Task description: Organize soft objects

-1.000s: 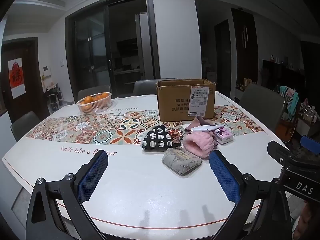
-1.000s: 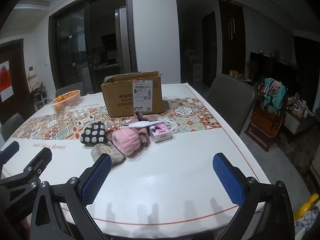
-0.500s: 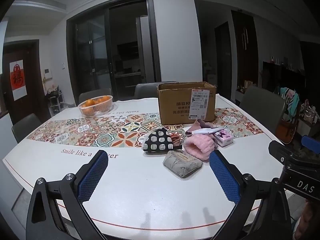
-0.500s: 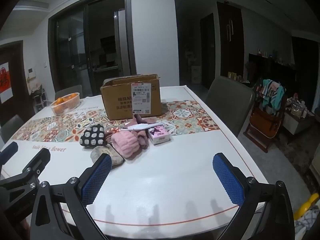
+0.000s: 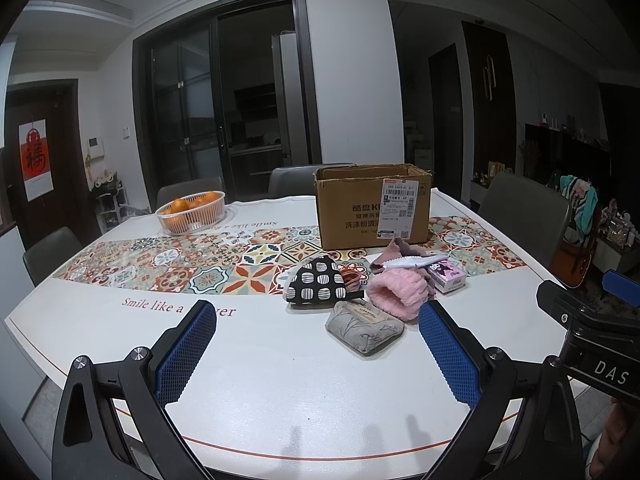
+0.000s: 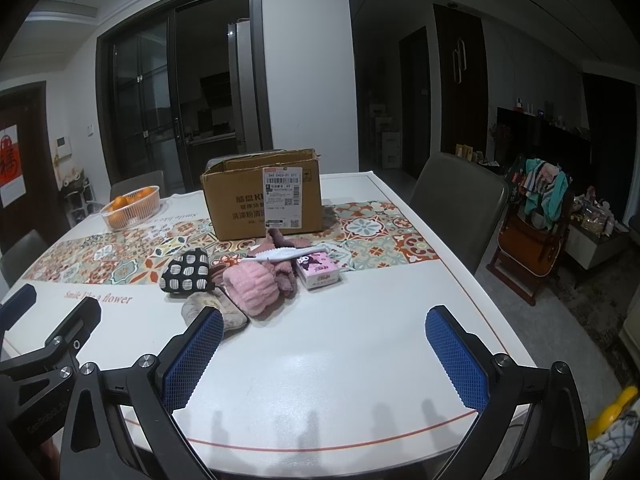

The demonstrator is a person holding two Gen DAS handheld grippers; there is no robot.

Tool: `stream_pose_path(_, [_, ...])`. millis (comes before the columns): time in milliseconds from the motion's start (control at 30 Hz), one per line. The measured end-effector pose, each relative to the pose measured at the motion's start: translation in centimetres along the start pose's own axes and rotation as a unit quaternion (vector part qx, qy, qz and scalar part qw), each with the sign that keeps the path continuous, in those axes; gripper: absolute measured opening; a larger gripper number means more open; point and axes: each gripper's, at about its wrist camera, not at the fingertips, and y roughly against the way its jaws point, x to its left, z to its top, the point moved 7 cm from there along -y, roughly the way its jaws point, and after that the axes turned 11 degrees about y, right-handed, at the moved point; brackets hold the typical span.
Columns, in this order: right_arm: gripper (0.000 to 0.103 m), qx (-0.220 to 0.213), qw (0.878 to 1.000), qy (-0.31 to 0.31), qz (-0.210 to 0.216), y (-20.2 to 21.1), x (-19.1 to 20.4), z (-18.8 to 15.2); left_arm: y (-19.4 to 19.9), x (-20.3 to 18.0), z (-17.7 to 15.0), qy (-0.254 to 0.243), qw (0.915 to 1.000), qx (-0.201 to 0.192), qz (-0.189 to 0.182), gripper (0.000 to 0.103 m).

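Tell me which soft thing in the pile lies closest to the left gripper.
The grey pouch: it sits at the front of the pile, ahead of the pink fluffy piece and the black-and-white patterned pouch.

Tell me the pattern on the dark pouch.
Black with white striped squares on the pouch, clearest in the left wrist view.

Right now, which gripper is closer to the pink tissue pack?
Right, as a judgement. The right gripper faces the pink tissue pack almost straight ahead; the left gripper has it ahead and off to its right.
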Motion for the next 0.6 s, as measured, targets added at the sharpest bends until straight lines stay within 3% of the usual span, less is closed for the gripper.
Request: stream_pose_path(600, [0.103, -0.002, 1.000, 0.000, -0.001, 0.01, 0.03, 0.02, 0.27, -0.07, 0.28, -0.001, 1.0000, -0.003, -0.001, 0.103])
